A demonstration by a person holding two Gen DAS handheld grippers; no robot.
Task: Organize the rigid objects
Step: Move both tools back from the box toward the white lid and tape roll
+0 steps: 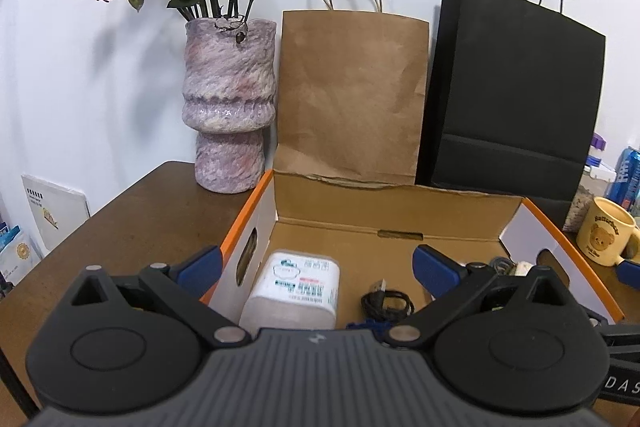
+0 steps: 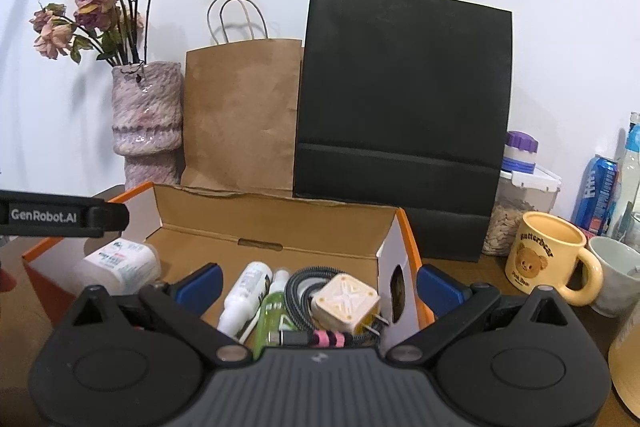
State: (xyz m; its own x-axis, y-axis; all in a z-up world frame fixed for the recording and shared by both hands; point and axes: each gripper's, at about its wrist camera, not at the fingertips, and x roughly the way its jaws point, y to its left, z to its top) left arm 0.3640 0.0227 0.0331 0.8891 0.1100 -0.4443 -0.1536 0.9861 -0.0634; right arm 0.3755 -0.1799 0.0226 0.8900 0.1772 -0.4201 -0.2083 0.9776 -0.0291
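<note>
We hold both tools over the near edge of the cardboard box (image 2: 276, 227) on the counter (image 1: 132, 211). The left hand-held gripper (image 1: 316, 269) is spread wide and empty, poised above the white tub (image 1: 296, 287) lying at the box's left end, with a black cable (image 1: 386, 301) beside it. The right hand-held gripper (image 2: 318, 285) is likewise wide open and holds nothing, above the white bottle (image 2: 246, 293), green bottle (image 2: 272, 311), coiled cord (image 2: 308, 283) and cream charger (image 2: 346, 303) crowded at the right end. To grasp cleanly, we judge it best to descend straight, straddle one item's narrow sides, and avoid snagging the cord.
</note>
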